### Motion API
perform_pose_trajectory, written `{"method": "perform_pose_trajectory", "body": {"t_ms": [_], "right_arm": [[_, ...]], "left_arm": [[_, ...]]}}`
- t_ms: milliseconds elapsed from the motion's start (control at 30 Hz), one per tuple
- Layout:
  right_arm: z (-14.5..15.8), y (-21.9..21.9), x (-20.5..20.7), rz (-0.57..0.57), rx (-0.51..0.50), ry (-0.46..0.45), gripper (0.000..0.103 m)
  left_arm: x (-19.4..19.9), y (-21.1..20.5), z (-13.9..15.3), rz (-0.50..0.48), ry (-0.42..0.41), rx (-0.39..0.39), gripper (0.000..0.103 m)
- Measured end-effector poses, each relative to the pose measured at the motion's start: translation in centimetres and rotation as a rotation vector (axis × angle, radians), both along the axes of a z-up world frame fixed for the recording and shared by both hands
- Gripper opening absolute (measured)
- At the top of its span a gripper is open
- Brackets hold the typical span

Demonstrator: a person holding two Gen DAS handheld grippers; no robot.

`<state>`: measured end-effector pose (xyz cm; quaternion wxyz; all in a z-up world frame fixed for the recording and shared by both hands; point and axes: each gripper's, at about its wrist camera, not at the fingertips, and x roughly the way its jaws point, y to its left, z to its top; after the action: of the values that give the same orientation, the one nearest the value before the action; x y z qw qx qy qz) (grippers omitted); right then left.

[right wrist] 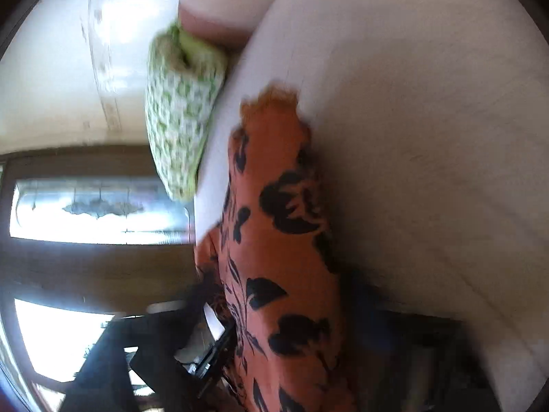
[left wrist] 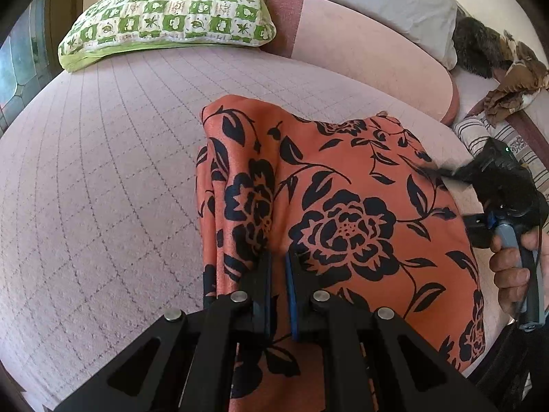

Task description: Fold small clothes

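An orange garment with black flowers (left wrist: pixel 343 178) lies spread on the pink quilted bed (left wrist: pixel 103 171). Its left side is bunched into a raised fold. My left gripper (left wrist: pixel 278 271) is shut on that fold near the garment's near edge. At the garment's right edge a hand (left wrist: pixel 511 267) holds my right gripper (left wrist: pixel 449 199), blurred, with its fingers apart. In the right wrist view, rolled and blurred, the orange garment (right wrist: pixel 274 240) runs lengthwise between the two dark fingers of the right gripper (right wrist: pixel 291 336), and the pads stand clear of it.
A green-and-white checked pillow (left wrist: pixel 171 13) lies at the head of the bed, beside a pink bolster (left wrist: pixel 360 51) and a grey pillow (left wrist: pixel 394 0). Brown and striped cloths (left wrist: pixel 507 96) are heaped at the far right. Windows (right wrist: pixel 85 213) show in the right wrist view.
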<state>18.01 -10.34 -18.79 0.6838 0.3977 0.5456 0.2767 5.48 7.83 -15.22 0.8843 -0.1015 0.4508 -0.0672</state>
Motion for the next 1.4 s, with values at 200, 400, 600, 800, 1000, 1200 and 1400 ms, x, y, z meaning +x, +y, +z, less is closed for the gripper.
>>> {"method": "perform_pose_trajectory", "body": {"t_ms": [200, 400, 600, 800, 1000, 1200, 1400], "right_arm": [[-0.7, 0.6, 0.0, -0.03, -0.11, -0.033, 0.036], [4.6, 0.3, -3.1, -0.1, -0.282, -0.178, 0.073], [10.1, 1.6, -9.5, 0.011, -0.277, -0.385, 0.075], [5.8, 7.6, -10.6, 0.197, -0.348, -0.356, 0.076], [6.1, 6.1, -10.7, 0.195, -0.314, -0.362, 0.076], [5.3, 5.6, -10.8, 0.192, -0.286, -0.353, 0.076], [5.4, 5.7, -10.7, 0.193, -0.26, -0.332, 0.076]], "left_arm": [[-0.2, -0.1, 0.1, 0.006, -0.004, -0.006, 0.009], [-1.1, 1.3, 1.5, 0.006, -0.017, -0.076, 0.012], [-5.7, 6.7, 3.6, 0.093, -0.097, -0.245, 0.057], [-6.4, 7.6, -2.2, 0.093, 0.122, -0.393, 0.035], [-7.7, 9.9, -2.6, 0.16, 0.142, -0.534, 0.031], [-2.9, 9.6, 4.1, 0.037, -0.035, -0.312, 0.055], [3.1, 13.9, -3.1, 0.007, 0.16, -0.448, 0.017]]}}
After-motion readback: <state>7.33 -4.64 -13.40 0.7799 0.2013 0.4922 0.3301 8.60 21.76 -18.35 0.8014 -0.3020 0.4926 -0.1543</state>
